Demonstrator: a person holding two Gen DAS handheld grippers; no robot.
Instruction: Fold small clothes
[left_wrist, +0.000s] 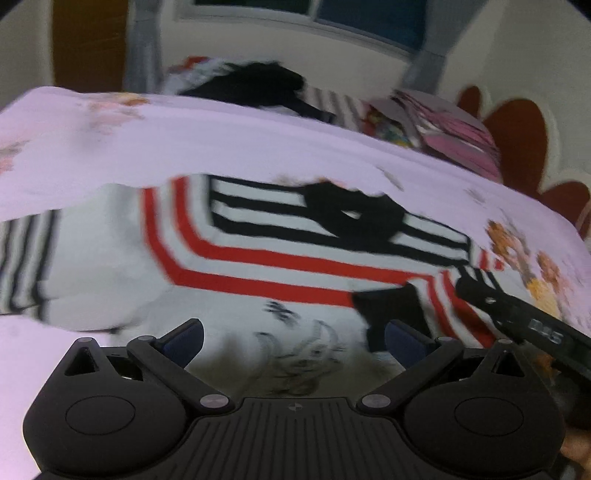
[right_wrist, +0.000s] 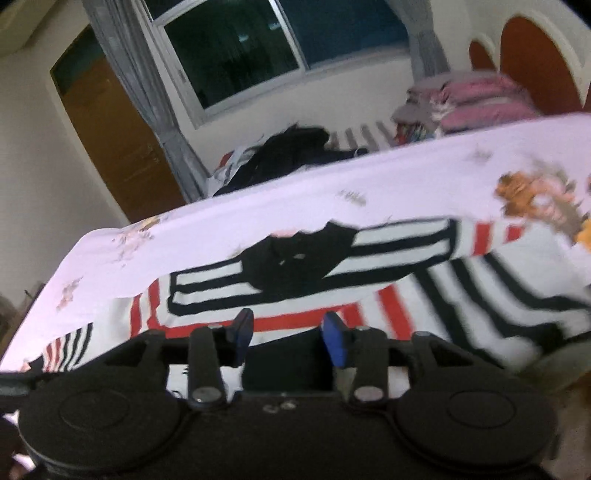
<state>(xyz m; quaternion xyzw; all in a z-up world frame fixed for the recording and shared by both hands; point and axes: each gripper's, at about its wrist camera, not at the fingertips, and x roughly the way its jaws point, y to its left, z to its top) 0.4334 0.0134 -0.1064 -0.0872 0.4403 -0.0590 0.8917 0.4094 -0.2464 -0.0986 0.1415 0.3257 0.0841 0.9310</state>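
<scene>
- Right now a small striped garment (left_wrist: 258, 258) — white, with red bands, black stripes and a black bow or collar patch near its top — lies spread across the middle of both frames on a pale lilac bed sheet (left_wrist: 258, 147) printed with small orange figures.
- Its sleeve (right_wrist: 498, 295) with black stripes runs off to the right of the right wrist view; whether it is already folded over the body is hard to tell through the blur.
- The left hand-held gripper (left_wrist: 293, 341) sits at the lower centre of its frame, jaws wide apart over the white lower part of the garment, nothing between the pads.
- The right hand-held gripper (right_wrist: 291, 336) stands partly open at the lower centre of its own frame, and no cloth is visibly pinched between its blue pads (right_wrist: 334, 339). It also enters the left view from the lower right, close to the garment's red-striped edge.
- My reading: one fold has been let go and the next grasp is not yet made.
- The next move calls for both grippers to pick up an edge — probably the hem or a side — and carry it evenly so the layers do not bunch.
- A dark clothes heap (right_wrist: 288, 155) and pink bedding (right_wrist: 480, 99) lie along the upper part of the frames, well apart from the work.
</scene>
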